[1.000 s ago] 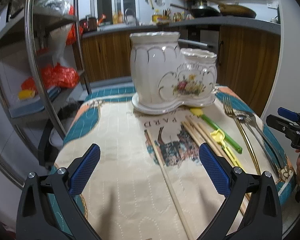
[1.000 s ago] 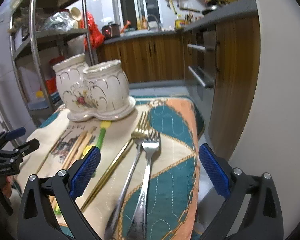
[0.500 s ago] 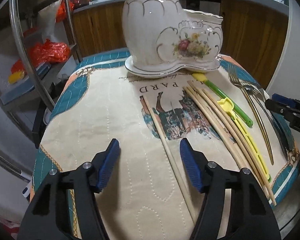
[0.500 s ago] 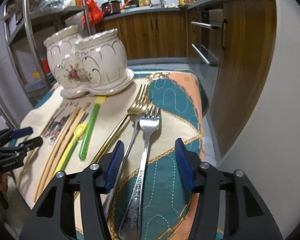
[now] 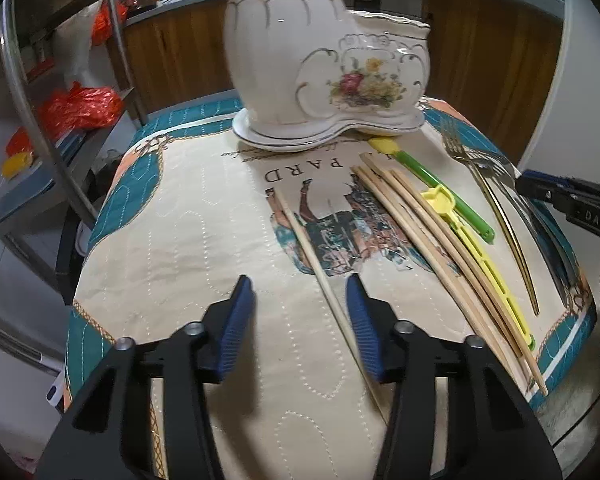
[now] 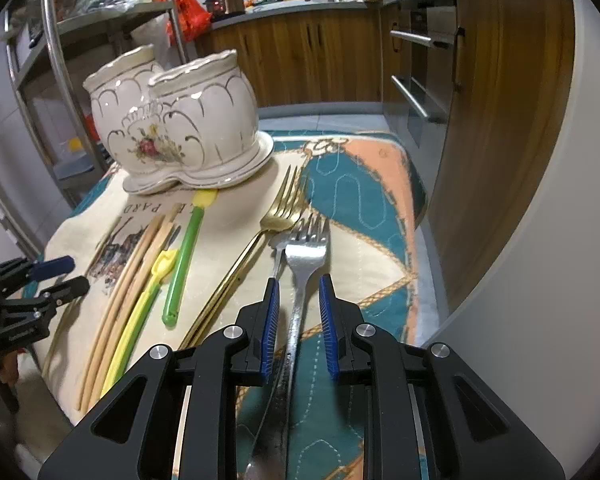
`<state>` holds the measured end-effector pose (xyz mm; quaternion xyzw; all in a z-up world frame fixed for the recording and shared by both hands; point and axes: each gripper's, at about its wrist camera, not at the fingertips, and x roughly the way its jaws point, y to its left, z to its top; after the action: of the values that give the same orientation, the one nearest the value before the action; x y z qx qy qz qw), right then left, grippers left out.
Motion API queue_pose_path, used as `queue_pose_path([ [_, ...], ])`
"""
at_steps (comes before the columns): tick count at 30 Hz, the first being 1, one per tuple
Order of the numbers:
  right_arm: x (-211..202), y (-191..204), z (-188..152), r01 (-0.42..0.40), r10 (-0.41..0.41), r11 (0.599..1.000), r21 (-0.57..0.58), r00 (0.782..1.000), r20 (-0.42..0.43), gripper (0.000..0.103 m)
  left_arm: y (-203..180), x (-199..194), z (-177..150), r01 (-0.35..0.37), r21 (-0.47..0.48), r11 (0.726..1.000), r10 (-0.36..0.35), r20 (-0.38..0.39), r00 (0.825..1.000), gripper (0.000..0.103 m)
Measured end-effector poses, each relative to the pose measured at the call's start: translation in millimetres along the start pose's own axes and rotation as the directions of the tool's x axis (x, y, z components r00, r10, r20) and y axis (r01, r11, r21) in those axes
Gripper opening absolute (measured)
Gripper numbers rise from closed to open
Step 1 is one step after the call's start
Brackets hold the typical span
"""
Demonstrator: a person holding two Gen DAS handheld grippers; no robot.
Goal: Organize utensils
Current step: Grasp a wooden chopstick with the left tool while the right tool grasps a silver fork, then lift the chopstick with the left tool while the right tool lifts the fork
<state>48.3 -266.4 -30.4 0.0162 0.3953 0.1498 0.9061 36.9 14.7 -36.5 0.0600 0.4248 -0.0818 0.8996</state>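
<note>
A small worktop covered by a quilted cloth (image 5: 188,240) in cream, teal and peach holds a set of utensils laid out in a row. At the far edge stands a white ceramic utensil holder (image 5: 324,56) with two joined pots, gold trim and a painted flower, on its own saucer base.

The left gripper (image 5: 302,320) hovers low over the cloth with its blue-padded fingers spread partway. A single wooden chopstick (image 5: 312,252) lies just inside the right finger, running away toward the holder. Whether the pad touches it is hard to tell from this angle.

To the right lie three more chopsticks (image 5: 428,240) bunched together, then a yellow plastic utensil (image 5: 476,248) and a green-handled one (image 5: 444,188) whose yellow tip almost reaches the saucer.

The right gripper (image 6: 299,320) sits over the handle of a silver fork (image 6: 300,280), its fingers narrowed on either side of the handle with small gaps showing. A second silver utensil (image 6: 278,256) lies partly under that fork, and a gold fork (image 6: 276,216) rests just beside them to the left, tines pointing toward the holder.
</note>
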Motion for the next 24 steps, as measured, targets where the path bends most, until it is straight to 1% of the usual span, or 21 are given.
queue_pose_path([
  [1,1.5,0.3,-0.3,0.0,0.0,1.0,-0.002,1.0,-0.007,0.022,0.0,-0.4,0.4,0.002,0.002,1.0,-0.002,-0.002,1.0,0.039],
  [2,3.3,0.2,-0.9,0.003,-0.003,1.0,-0.004,1.0,-0.017,0.022,0.0,-0.6,1.0,0.002,0.005,1.0,-0.002,-0.006,1.0,0.03],
  [3,5.8,0.1,-1.3,0.006,-0.006,1.0,-0.004,1.0,-0.026,0.022,0.0,-0.6,1.7,0.0,0.013,1.0,0.0,-0.01,1.0,0.027],
  [7,11.7,2.3,1.5,0.021,-0.021,1.0,-0.015,0.999,-0.03,0.022,4.0,1.7,6.6,0.016,0.011,1.0,-0.016,-0.03,0.999,0.019],
  [8,13.2,3.1,2.7,0.023,-0.024,1.0,-0.018,0.999,-0.03,0.022,4.0,3.5,9.3,0.009,0.012,1.0,-0.009,-0.032,0.999,0.016],
  [9,14.5,3.4,3.3,0.024,-0.024,1.0,-0.021,0.999,-0.028,0.022,3.5,5.0,11.1,0.005,0.012,1.0,-0.004,-0.032,0.999,0.015],
  [10,15.3,3.6,3.6,0.023,-0.024,0.999,-0.022,0.999,-0.025,0.019,3.2,6.4,12.3,0.002,0.012,1.0,-0.002,-0.031,1.0,0.012],
  [11,15.5,3.5,3.2,0.021,-0.021,1.0,-0.024,1.0,-0.022,0.013,2.2,7.8,13.6,-0.003,0.016,1.0,0.004,-0.028,1.0,0.01],
  [14,14.1,1.7,3.1,0.002,-0.003,1.0,-0.018,1.0,-0.012,0.008,1.1,9.3,14.0,-0.01,0.026,1.0,0.01,-0.008,1.0,0.005],
  [19,3.8,5.8,3.4,-0.008,0.009,0.999,-0.036,0.999,0.043,0.007,2.1,7.5,11.9,0.002,0.034,0.999,-0.002,0.02,1.0,0.004],
  [21,-4.1,8.1,3.8,-0.025,0.028,0.999,-0.04,0.996,0.083,0.007,2.4,2.8,10.6,0.012,0.038,0.999,-0.014,0.039,0.999,0.004],
  [23,-17.4,11.8,5.2,-0.037,0.045,0.998,-0.056,0.988,0.148,0.006,3.7,-5.7,10.0,0.015,0.037,0.999,-0.017,0.076,0.997,0.004],
  [24,-22.6,14.2,5.7,-0.036,0.047,0.997,-0.067,0.984,0.174,0.006,5.1,-11.6,10.6,0.028,0.035,0.999,-0.032,0.103,0.994,0.004],
])
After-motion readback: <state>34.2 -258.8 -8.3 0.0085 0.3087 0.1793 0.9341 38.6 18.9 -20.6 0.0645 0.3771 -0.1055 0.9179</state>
